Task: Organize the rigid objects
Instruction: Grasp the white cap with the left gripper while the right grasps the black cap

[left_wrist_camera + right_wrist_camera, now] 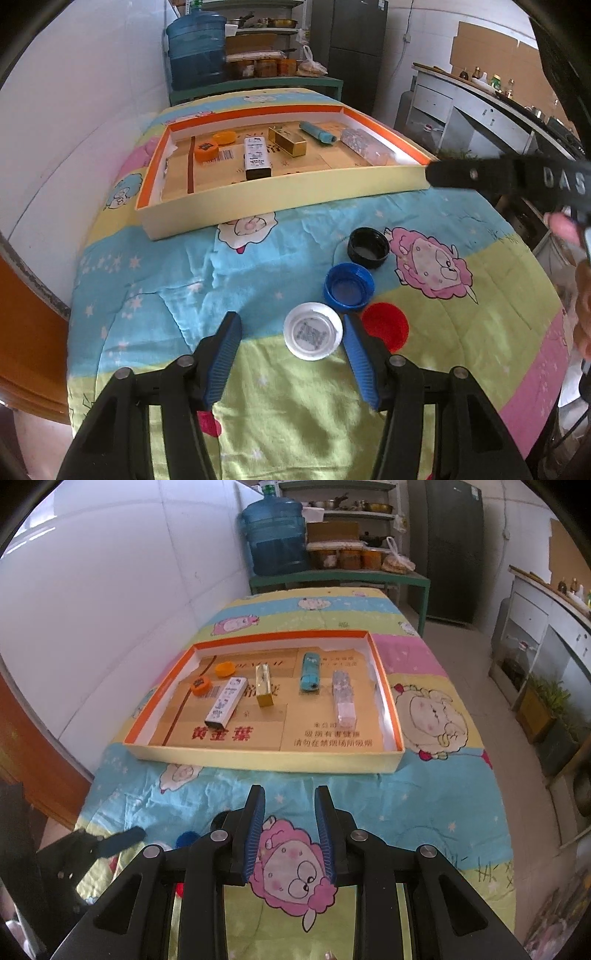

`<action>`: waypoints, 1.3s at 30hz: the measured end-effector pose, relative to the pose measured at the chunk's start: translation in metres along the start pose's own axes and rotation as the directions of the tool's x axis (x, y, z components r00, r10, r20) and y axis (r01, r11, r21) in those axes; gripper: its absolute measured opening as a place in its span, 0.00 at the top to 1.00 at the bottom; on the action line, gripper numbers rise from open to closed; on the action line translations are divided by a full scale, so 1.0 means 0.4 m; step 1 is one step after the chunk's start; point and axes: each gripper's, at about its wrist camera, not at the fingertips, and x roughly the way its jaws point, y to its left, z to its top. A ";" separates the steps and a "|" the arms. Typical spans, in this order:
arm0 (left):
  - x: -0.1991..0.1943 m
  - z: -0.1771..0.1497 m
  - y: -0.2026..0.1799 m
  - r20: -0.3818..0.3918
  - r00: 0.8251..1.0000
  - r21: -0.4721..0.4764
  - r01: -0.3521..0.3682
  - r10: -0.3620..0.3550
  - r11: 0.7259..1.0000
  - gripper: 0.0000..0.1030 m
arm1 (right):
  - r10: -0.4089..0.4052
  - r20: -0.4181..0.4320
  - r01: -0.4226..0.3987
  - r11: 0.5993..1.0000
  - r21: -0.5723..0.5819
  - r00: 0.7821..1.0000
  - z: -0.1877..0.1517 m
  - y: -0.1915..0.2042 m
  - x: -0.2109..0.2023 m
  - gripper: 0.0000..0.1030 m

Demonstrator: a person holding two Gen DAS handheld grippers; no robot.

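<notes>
Left gripper (291, 325) apart, white cap (313, 336) between | right gripper (290, 794) nearly together, empty | lettering "DAS"

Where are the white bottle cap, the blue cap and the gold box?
white bottle cap (313, 331), left wrist view, its inner face.
blue cap (348, 290), left wrist view, its hollow.
gold box (265, 685), right wrist view, its top face.

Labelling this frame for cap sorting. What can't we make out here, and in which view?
- Red cap: left wrist view, partly hidden behind the left gripper's right finger.
- Blue cap and black cap: right wrist view, mostly hidden behind the right gripper's body.
- White cap: print inside too blurred to read.
- Clear box in the tray: contents too small to tell.
- Person's hand: cut off by the frame edge.
</notes>
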 end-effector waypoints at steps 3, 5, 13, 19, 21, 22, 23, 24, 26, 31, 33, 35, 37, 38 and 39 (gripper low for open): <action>-0.004 0.001 0.019 0.008 1.000 -0.029 0.005 -0.005 1.000 0.71 | 0.029 -0.019 -0.029 0.999 -0.021 0.999 -0.023 0.010 0.010 0.73; -0.008 0.001 0.035 0.012 0.999 -0.057 0.035 -0.034 0.998 0.71 | 0.042 -0.030 -0.043 0.998 -0.043 0.999 -0.043 0.021 0.016 0.73; -0.045 0.012 0.073 0.054 0.998 -0.125 0.039 -0.032 0.991 0.71 | 0.053 -0.047 -0.062 0.978 -0.200 0.997 -0.116 0.094 0.047 0.73; -0.050 0.014 0.069 0.058 0.998 -0.125 0.046 -0.039 0.991 0.71 | -0.008 -0.038 -0.004 0.945 -0.326 0.999 -0.128 0.154 0.087 0.73; -0.052 0.014 0.072 0.061 0.997 -0.132 0.048 -0.040 0.990 0.71 | -0.008 -0.040 -0.006 0.941 -0.337 0.999 -0.126 0.161 0.101 0.73; -0.052 0.016 0.076 0.059 0.997 -0.138 0.048 -0.040 0.989 0.71 | -0.006 -0.039 -0.007 0.940 -0.341 0.999 -0.124 0.164 0.108 0.73; -0.050 0.017 0.077 0.058 0.998 -0.142 0.047 -0.039 0.989 0.71 | -0.001 -0.039 -0.012 0.940 -0.342 0.999 -0.122 0.166 0.113 0.73; -0.050 0.019 0.082 0.059 0.998 -0.149 0.046 -0.038 0.988 0.71 | 0.009 -0.042 -0.022 0.940 -0.341 0.999 -0.118 0.168 0.120 0.73; -0.049 0.021 0.087 0.058 0.998 -0.154 0.044 -0.035 0.987 0.71 | 0.021 -0.040 -0.033 0.942 -0.334 0.999 -0.111 0.170 0.128 0.77; -0.045 0.023 0.094 0.057 0.998 -0.163 0.044 -0.035 0.986 0.71 | 0.067 -0.070 -0.083 0.960 -0.268 0.995 -0.095 0.151 0.139 0.94; -0.040 0.025 0.095 0.052 0.998 -0.166 0.049 -0.041 0.985 0.71 | 0.077 -0.070 -0.092 0.965 -0.246 0.995 -0.092 0.142 0.135 0.94; -0.039 0.026 0.092 0.053 0.998 -0.164 0.050 -0.042 0.985 0.71 | 0.089 -0.067 -0.103 0.967 -0.235 0.994 -0.088 0.137 0.129 0.95; -0.039 0.026 0.090 0.055 0.997 -0.162 0.055 -0.047 0.985 0.71 | 0.090 -0.073 -0.106 0.963 -0.248 0.993 -0.089 0.141 0.128 0.94; -0.040 0.026 0.089 0.056 0.997 -0.161 0.056 -0.048 0.985 0.71 | 0.085 -0.079 -0.103 0.961 -0.256 0.993 -0.090 0.144 0.131 0.89; -0.041 0.026 0.089 0.058 0.997 -0.160 0.056 -0.047 0.986 0.71 | 0.084 -0.083 -0.103 0.959 -0.263 0.993 -0.091 0.145 0.135 0.83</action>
